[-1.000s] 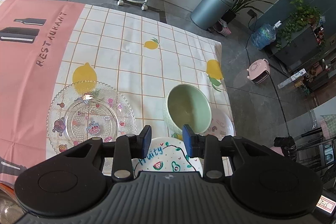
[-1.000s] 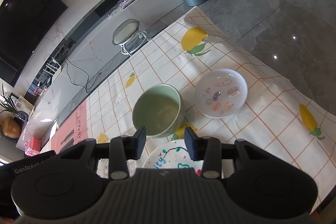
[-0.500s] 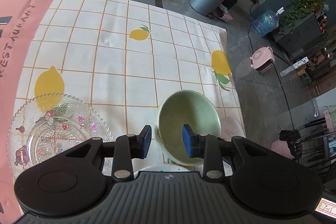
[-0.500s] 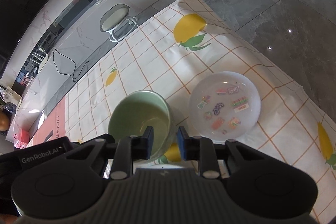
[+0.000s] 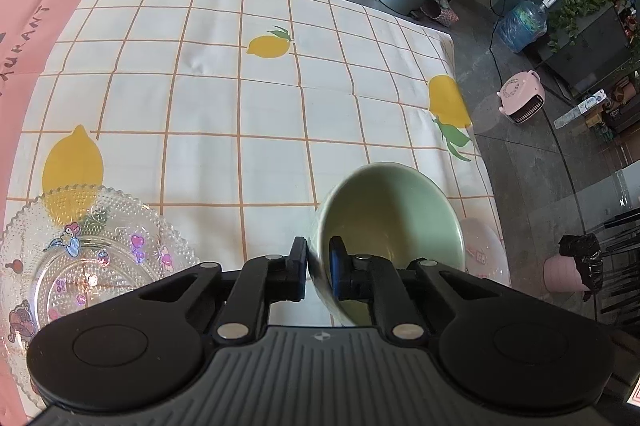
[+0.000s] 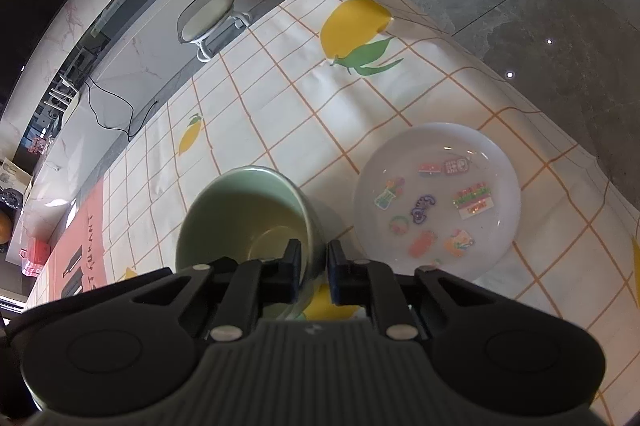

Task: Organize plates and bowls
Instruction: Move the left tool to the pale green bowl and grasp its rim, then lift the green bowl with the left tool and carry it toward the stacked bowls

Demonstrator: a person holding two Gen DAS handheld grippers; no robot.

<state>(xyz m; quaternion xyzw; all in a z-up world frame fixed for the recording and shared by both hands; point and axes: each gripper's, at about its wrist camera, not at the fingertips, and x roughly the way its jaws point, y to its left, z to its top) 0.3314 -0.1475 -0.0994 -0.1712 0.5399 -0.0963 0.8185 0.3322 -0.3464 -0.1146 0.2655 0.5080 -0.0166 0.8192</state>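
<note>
The left gripper point(image 5: 319, 266) has just been closing and now pinches the near-left wall of the pale green, glazed ceramic bowl point(image 5: 390, 222), one pad inside and one outside. The right gripper point(image 6: 314, 268) has also been closing, and it clamps the near-right wall of the same bowl in the same way.

I judge the bowl to be stiff, rather heavy and slippery because of the glaze, and it can break if it drops. The thin rim is a good place for the hold, and two opposite grips should keep it level.

The bowl is deep and round, empty, and it looks tilted. It sits on the lemon-printed checked tablecloth point(image 5: 224, 98), between the clear patterned glass plate point(image 5: 84, 250) and the white sticker-decorated plate point(image 6: 438, 200).
</note>
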